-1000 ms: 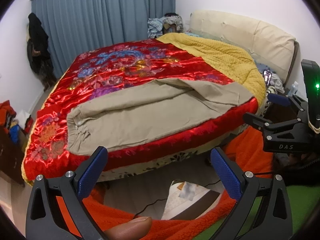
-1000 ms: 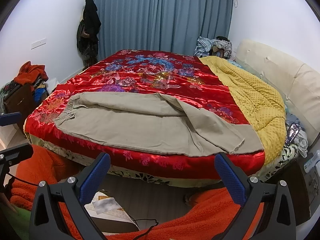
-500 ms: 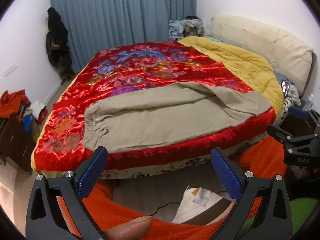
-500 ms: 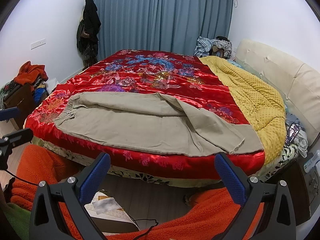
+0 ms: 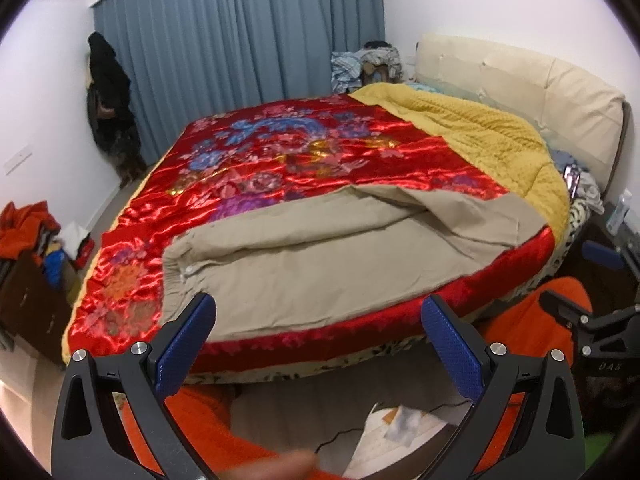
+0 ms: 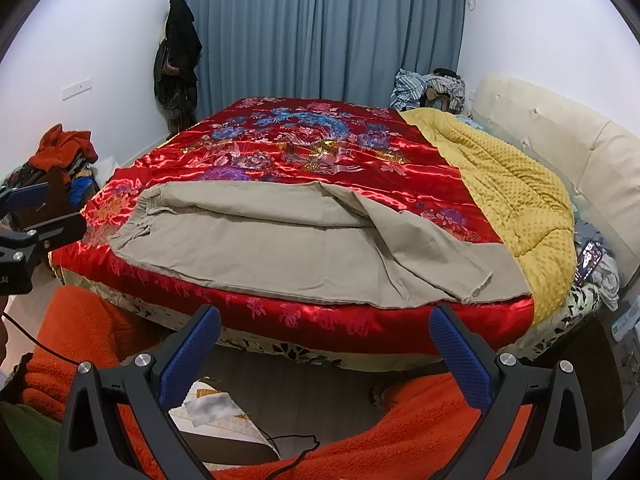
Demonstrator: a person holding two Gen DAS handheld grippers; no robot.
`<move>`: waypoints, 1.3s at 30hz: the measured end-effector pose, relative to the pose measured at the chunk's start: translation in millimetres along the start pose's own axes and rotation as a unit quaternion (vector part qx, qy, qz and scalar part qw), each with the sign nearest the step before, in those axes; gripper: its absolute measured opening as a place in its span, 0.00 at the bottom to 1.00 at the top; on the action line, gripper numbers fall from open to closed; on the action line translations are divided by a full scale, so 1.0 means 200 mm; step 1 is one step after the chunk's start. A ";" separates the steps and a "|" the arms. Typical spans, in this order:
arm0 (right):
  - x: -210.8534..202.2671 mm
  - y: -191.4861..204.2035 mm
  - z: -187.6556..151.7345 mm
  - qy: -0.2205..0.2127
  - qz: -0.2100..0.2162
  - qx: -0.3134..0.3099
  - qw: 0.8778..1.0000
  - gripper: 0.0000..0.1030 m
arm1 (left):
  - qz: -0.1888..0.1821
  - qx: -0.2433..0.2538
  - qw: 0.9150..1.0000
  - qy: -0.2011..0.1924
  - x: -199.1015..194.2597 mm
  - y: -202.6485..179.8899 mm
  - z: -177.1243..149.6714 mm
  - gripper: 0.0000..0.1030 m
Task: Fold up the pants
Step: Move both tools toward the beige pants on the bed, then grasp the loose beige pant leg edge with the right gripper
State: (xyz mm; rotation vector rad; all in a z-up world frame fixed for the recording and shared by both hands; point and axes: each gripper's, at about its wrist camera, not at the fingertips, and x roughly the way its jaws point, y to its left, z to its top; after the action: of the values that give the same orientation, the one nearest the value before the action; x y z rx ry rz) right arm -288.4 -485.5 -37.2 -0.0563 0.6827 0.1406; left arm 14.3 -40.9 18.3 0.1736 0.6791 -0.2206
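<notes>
Beige pants [image 5: 320,256] lie folded lengthwise along the near edge of the red floral bedspread [image 5: 288,156], waistband to the left, leg hems to the right; they also show in the right wrist view [image 6: 304,248]. My left gripper [image 5: 316,340] is open and empty, just short of the bed edge below the waistband end. My right gripper [image 6: 324,344] is open and empty, short of the bed edge below the leg end. Each gripper shows at the edge of the other's view.
A yellow blanket [image 5: 492,140] covers the bed's right side by the cream headboard [image 5: 532,80]. Orange fleece [image 6: 372,440] is below the grippers. Papers and a cable [image 5: 400,428] lie on the floor. Clothes piles [image 6: 60,152] stand at the left wall.
My left gripper has risen and swung left toward the waistband end, closer to the bed. My right gripper has stayed nearly still. The pants have not moved.
</notes>
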 end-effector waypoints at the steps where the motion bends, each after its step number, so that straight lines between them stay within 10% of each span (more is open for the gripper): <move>1: 0.00 -0.01 0.00 -0.002 0.002 0.006 1.000 1.00 | 0.000 -0.004 1.000 -0.003 0.01 0.00 0.03 1.00; 8: 0.05 -0.23 0.02 -0.041 0.048 0.089 0.994 1.00 | 0.009 -0.013 1.000 -0.004 0.11 -0.04 0.12 1.00; 13: 0.30 -0.44 0.01 0.008 0.097 0.133 0.986 1.00 | 0.017 -0.001 1.000 0.018 0.24 -0.09 0.13 1.00; 18: 0.67 -0.51 0.07 0.057 0.000 0.011 0.998 1.00 | 0.012 -0.017 0.998 0.058 0.38 -0.08 0.11 1.00; 29: 1.73 -0.45 0.24 0.107 -0.119 -0.142 0.977 0.90 | 0.028 -0.066 0.988 0.135 0.59 0.00 0.03 0.99; 34: 1.91 -0.57 0.32 0.113 -0.201 -0.174 0.957 0.41 | 0.041 -0.076 0.985 0.148 0.62 0.04 0.02 0.99; 39: 1.75 -0.69 0.51 0.082 -0.171 -0.145 0.971 0.27 | 0.030 -0.080 0.980 0.177 0.71 0.01 -0.01 0.99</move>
State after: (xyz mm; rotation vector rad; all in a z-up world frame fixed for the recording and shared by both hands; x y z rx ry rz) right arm 64.7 -572.7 -178.3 -0.4682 0.8024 -0.0978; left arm 122.1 -58.8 -73.1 0.0789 1.0404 -0.0751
